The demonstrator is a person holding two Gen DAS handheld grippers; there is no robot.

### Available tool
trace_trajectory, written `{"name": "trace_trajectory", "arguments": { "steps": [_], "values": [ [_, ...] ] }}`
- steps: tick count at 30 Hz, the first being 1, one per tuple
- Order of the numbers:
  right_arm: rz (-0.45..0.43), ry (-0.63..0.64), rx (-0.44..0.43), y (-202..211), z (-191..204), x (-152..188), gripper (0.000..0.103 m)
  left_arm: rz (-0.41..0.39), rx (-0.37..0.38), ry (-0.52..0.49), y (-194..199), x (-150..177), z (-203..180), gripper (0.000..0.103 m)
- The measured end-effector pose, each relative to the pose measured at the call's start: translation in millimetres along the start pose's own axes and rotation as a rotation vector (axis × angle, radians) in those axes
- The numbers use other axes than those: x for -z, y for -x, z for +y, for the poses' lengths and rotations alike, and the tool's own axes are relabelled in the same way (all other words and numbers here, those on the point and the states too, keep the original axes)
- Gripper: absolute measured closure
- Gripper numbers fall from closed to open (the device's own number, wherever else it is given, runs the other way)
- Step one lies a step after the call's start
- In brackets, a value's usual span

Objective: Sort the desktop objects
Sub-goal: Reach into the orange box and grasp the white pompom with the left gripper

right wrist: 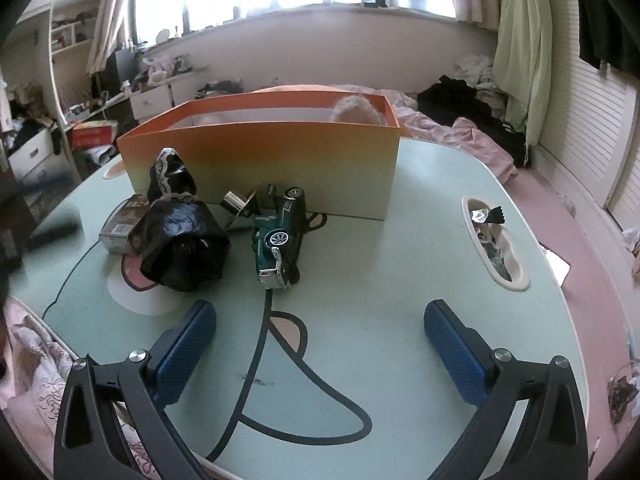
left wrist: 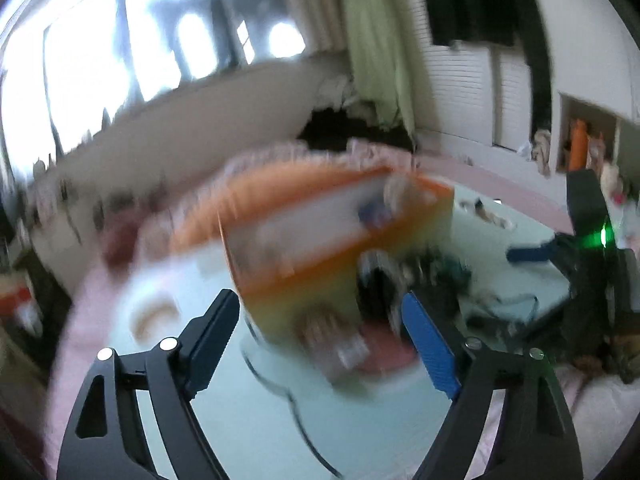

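Note:
An orange box [right wrist: 280, 160] stands open at the back of the pale green table [right wrist: 400, 280]. In front of it lie a green toy car [right wrist: 280, 240], a crumpled black bag [right wrist: 182, 240], a small dark carton [right wrist: 122, 226] and a small tape roll [right wrist: 236, 202]. My right gripper [right wrist: 320, 344] is open and empty, above the table's near side, short of the car. The left wrist view is heavily blurred: my left gripper [left wrist: 320, 328] is open and empty, near the orange box [left wrist: 320, 232], with the right gripper [left wrist: 532, 254] at far right.
A recessed cup slot [right wrist: 516, 280] on the table's right holds foil wrappers [right wrist: 486, 216]. A fluffy item [right wrist: 356, 110] shows inside the box. A pink bed [right wrist: 480, 136] with dark clothes lies behind; shelves and clutter stand at left.

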State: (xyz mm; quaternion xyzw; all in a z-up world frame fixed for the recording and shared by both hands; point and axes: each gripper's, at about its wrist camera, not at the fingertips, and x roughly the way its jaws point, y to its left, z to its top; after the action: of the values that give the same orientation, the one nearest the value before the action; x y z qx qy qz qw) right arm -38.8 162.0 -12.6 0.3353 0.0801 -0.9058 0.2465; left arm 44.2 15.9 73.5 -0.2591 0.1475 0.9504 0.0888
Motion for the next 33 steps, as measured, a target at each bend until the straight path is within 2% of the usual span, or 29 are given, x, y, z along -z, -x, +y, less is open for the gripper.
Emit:
{"name": "trace_trajectory", "arguments": {
  "steps": [1, 2, 3, 4, 5, 7, 9, 10, 12, 13, 14, 18, 19, 21, 23, 27, 29, 30, 33],
  "values": [
    [-0.001, 0.001, 0.000, 2, 4, 2, 0.000, -0.005, -0.032, -0.058, -4, -17, 0, 0.029],
    [-0.002, 0.001, -0.001, 4, 4, 3, 0.000, 0.001, -0.053, -0.090, -12, -30, 1, 0.050],
    [-0.003, 0.002, -0.002, 6, 2, 4, 0.000, 0.024, -0.063, -0.102, -23, -42, 5, 0.062],
    [-0.004, 0.001, -0.002, 7, 2, 5, 0.000, 0.087, -0.055, -0.076, -47, -61, 17, 0.082],
    [-0.004, 0.001, -0.002, 7, 3, 6, 0.000, 0.121, -0.040, -0.056, -59, -67, 25, 0.085],
    [-0.005, 0.001, -0.002, 8, 3, 6, 0.000, 0.265, 0.009, -0.001, -105, -79, 45, 0.085],
    [-0.005, 0.001, -0.003, 8, 3, 6, 0.000, 0.371, 0.013, 0.034, -139, -79, 58, 0.085],
    [-0.005, 0.001, -0.004, 8, 4, 6, 0.000, 0.397, 0.028, 0.049, -151, -79, 63, 0.085],
    [-0.005, 0.001, -0.003, 8, 6, 5, 0.000, 0.434, 0.043, 0.043, -164, -79, 63, 0.071],
    [-0.006, 0.001, -0.003, 9, 6, 6, 0.000, 0.480, 0.027, 0.003, -174, -79, 60, 0.060],
    [-0.005, 0.001, -0.003, 9, 6, 6, 0.000, 0.489, 0.008, -0.022, -178, -81, 58, 0.057],
    [-0.006, 0.001, -0.004, 9, 6, 6, 0.000, 0.550, -0.061, -0.069, -196, -81, 56, 0.057],
    [-0.007, 0.002, -0.004, 9, 7, 6, 0.000, 0.558, -0.065, -0.082, -198, -81, 55, 0.051],
    [-0.006, 0.001, -0.004, 9, 6, 6, 0.000, 0.591, -0.040, -0.082, -203, -76, 52, 0.048],
    [-0.005, 0.000, -0.005, 9, 6, 6, 0.000, 0.657, 0.035, -0.064, -212, -68, 43, 0.049],
    [-0.006, 0.000, -0.005, 9, 6, 6, 0.000, 0.650, 0.033, -0.079, -215, -66, 37, 0.052],
    [-0.007, 0.002, -0.004, 10, 7, 6, 0.000, 0.631, -0.005, -0.091, -215, -66, 40, 0.066],
    [-0.006, 0.001, -0.004, 9, 6, 6, 0.000, 0.620, -0.014, -0.089, -213, -67, 43, 0.067],
    [-0.006, 0.001, -0.004, 10, 7, 6, 0.000, 0.558, 0.078, 0.020, -196, -77, 59, 0.068]
  ]
}}
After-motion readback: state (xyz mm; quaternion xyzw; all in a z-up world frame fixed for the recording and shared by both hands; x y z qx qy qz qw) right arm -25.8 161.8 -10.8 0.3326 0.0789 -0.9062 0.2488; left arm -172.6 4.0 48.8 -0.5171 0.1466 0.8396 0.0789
